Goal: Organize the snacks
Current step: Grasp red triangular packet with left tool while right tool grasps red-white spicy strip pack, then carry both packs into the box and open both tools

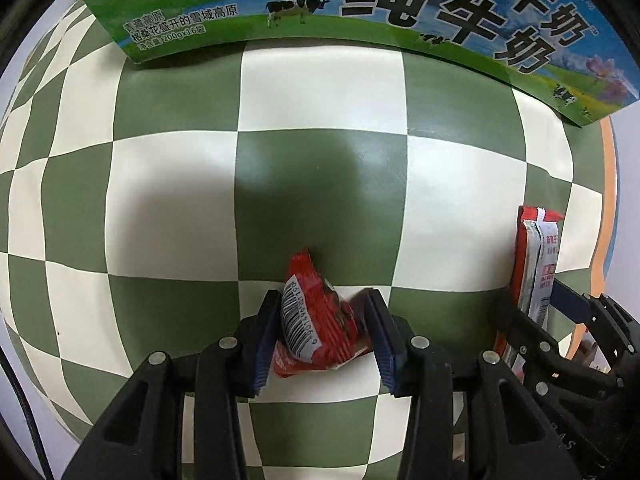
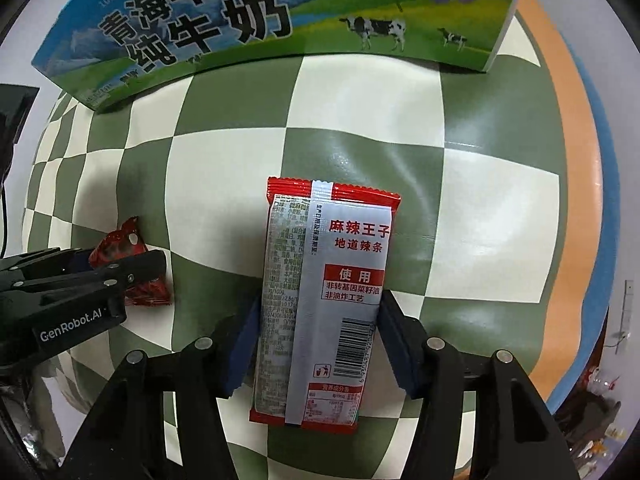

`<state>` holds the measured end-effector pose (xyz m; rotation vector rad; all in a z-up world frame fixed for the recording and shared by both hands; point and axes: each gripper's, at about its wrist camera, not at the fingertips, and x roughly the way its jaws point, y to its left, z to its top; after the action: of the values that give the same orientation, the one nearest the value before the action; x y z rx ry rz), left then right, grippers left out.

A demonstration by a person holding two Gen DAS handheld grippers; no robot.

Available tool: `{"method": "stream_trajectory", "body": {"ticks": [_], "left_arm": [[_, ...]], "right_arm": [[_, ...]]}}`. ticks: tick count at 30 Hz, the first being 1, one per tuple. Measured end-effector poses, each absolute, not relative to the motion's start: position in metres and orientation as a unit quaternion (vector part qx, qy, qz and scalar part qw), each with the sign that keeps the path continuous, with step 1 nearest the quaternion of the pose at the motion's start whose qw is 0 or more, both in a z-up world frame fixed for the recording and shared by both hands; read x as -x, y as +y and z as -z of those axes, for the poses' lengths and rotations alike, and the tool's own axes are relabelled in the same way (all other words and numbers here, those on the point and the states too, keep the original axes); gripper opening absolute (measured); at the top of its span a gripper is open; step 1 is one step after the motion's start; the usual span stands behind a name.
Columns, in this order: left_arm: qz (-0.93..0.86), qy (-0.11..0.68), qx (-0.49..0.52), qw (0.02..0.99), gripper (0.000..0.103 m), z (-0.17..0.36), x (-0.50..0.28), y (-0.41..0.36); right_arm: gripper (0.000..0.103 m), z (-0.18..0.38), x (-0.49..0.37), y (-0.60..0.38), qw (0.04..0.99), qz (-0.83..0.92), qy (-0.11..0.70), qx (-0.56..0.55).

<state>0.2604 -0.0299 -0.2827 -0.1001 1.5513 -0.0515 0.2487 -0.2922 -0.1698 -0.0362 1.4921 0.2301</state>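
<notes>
Big milk box (image 2: 256,20) stands at far edge of green-white checked cloth (image 1: 320,176). My right gripper (image 2: 318,338) squeezes long red-silver snack pack (image 2: 324,300), pack flat between blue pads. My left gripper (image 1: 324,336) pinched tight on small red snack bag (image 1: 316,320), just above cloth.

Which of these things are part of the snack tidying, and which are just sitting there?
Part of the job:
- small red snack packet, in the left gripper
- long red-and-silver snack packet, in the right gripper
- milk carton box, possibly their destination

Just there:
- checkered tablecloth
</notes>
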Motion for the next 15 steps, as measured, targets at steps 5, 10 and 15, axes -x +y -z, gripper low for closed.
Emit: {"method": "stream_trajectory", "body": {"ticks": [5, 10, 15], "left_arm": [[0.023, 0.695, 0.046, 0.717, 0.039, 0.285, -0.258, -0.025], [0.027, 0.69, 0.053, 0.722, 0.033, 0.266, -0.253, -0.02], [0.045, 0.681, 0.063, 0.729, 0.032, 0.236, -0.245, -0.019]], "right_arm": [[0.064, 0.179, -0.255, -0.277, 0.727, -0.099, 0.679, 0.023], [0.054, 0.167, -0.247, -0.283, 0.733, -0.1, 0.672, 0.018], [0.049, 0.146, -0.243, -0.293, 0.743, -0.111, 0.66, -0.013]]}}
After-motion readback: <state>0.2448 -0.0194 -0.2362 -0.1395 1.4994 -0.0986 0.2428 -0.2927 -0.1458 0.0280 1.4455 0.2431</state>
